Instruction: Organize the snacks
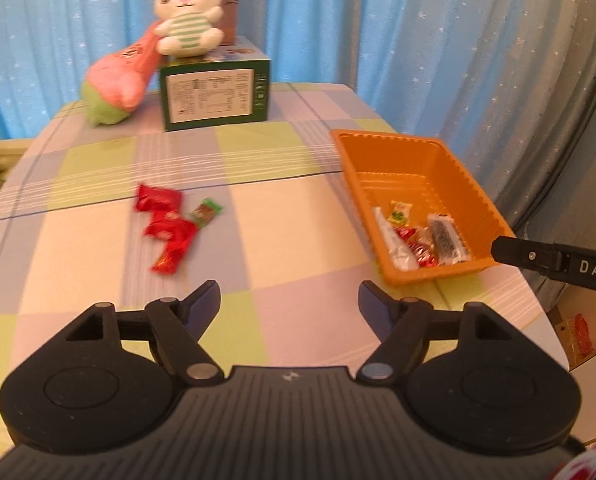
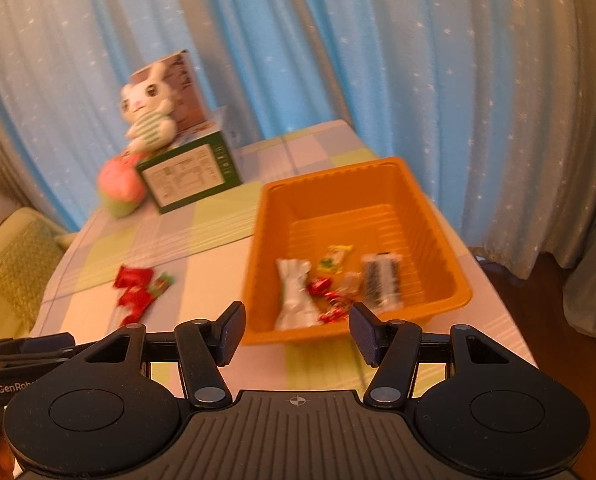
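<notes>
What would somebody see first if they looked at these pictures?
Probably the bright orange tray on the right of the checked table, with a few wrapped snacks lying in its near end. Next, the red snack packets still loose on the cloth to its left. At the back, a white plush bunny sits on a green box.

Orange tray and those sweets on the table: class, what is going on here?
A person is sorting snacks with two hand-held grippers. Several wrapped snacks already lie in the orange tray; the red packets and a green-wrapped one remain on the checked tablecloth. The left hand-held gripper and right hand-held gripper are both open and empty.
</notes>
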